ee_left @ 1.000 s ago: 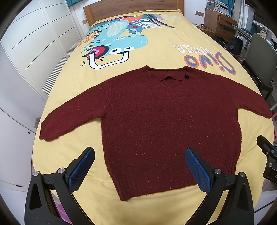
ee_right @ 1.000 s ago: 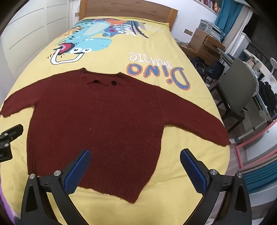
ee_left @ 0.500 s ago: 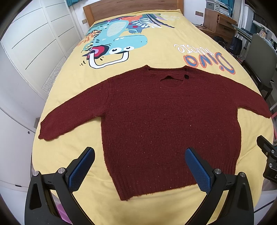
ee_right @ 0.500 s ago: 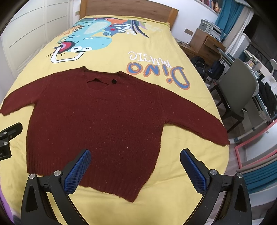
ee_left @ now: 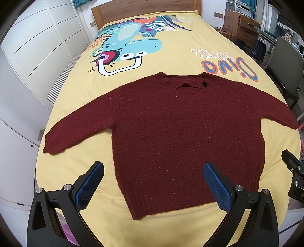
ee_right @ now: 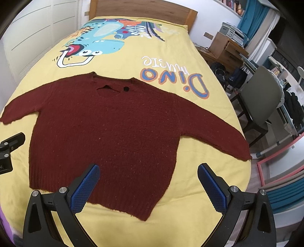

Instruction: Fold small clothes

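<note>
Sweater point(ee_left: 182, 136) unmoved, flat – grippers still spread

Your left wrist cam sits above the foot of the bed point(ee_left: 171, 47), looking down twd the headboard point(ee_left: 144, 7); right wrist cam does the same, offset to the right. Both share the sweater point(ee_left: 180, 133), w/ each cam's edge catching the other claw.
</note>
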Demonstrator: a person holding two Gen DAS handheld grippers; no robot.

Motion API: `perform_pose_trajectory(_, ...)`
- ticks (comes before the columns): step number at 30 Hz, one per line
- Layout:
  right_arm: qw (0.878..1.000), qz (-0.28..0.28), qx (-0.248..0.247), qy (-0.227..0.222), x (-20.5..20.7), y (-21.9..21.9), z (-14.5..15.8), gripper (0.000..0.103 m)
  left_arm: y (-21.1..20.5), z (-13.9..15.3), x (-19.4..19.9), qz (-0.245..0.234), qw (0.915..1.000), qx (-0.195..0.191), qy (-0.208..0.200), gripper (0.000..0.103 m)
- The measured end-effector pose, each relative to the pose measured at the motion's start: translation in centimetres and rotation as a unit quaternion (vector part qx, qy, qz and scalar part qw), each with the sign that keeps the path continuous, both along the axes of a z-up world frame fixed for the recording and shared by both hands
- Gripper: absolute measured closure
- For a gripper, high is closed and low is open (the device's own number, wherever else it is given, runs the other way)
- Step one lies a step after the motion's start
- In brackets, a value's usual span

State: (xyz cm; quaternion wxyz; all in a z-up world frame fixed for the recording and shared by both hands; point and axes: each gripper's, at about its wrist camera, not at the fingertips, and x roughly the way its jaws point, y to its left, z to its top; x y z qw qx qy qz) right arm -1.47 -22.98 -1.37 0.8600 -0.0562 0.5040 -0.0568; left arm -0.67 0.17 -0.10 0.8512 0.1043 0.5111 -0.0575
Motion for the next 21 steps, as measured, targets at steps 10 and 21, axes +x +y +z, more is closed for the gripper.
perform_pose_trajectory(10, 1.000, 0.001, -0.001, 0.001, -0.04, 0.06, 0.03, 0.001, 0.05, -0.03, -0.08, -0.001, 1.0000, 0.001, 0.000, 0.001)
perform_pose_trajectory(21, 1.000, 0.001, -0.002, 0.001, -0.03, 0.08, 0.03, 0.001, -0.05, -0.06, -0.06, -0.003, 1.0000, 0.002, 0.001, 0.001)
